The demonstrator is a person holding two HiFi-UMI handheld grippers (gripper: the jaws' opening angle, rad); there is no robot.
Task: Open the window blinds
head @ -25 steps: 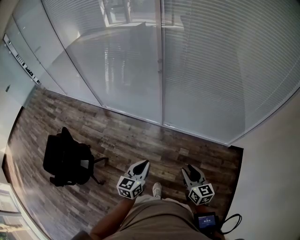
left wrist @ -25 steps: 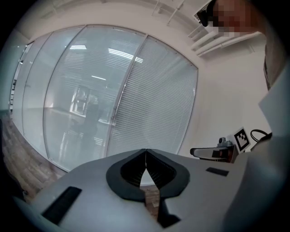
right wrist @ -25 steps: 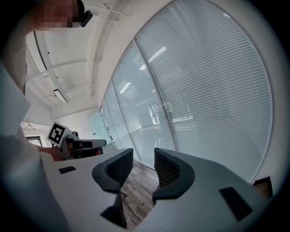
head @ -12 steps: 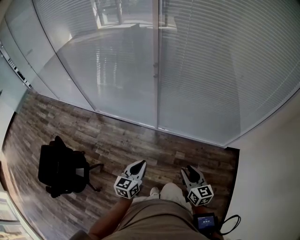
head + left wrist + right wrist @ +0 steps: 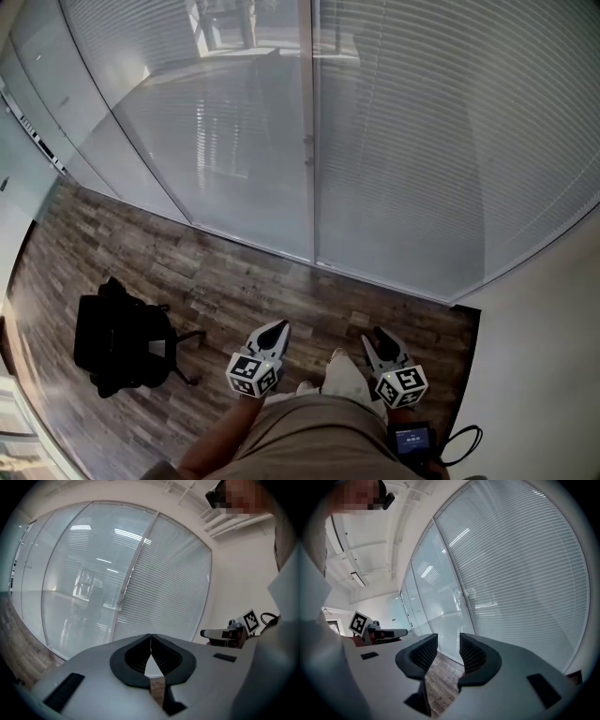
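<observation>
White slatted window blinds [image 5: 422, 141] hang shut behind floor-to-ceiling glass panels, also filling the left gripper view [image 5: 164, 588] and the right gripper view [image 5: 520, 573]. A vertical frame post [image 5: 311, 141] divides the panels. My left gripper [image 5: 277, 328] is held low in front of the person, shut with nothing between its jaws [image 5: 150, 641]. My right gripper [image 5: 380, 335] is beside it, open and empty [image 5: 448, 648]. Both point toward the glass and stand well short of it.
A black office chair [image 5: 122, 345] stands on the wood-plank floor [image 5: 234, 281] at the left. A cream wall [image 5: 544, 375] closes the right side. A small black device with a cable [image 5: 417, 439] hangs at the person's waist.
The whole view has shifted: the person stepped toward the glass, a foot now forward between the grippers. Both grippers moved with the body and kept their jaw states.
</observation>
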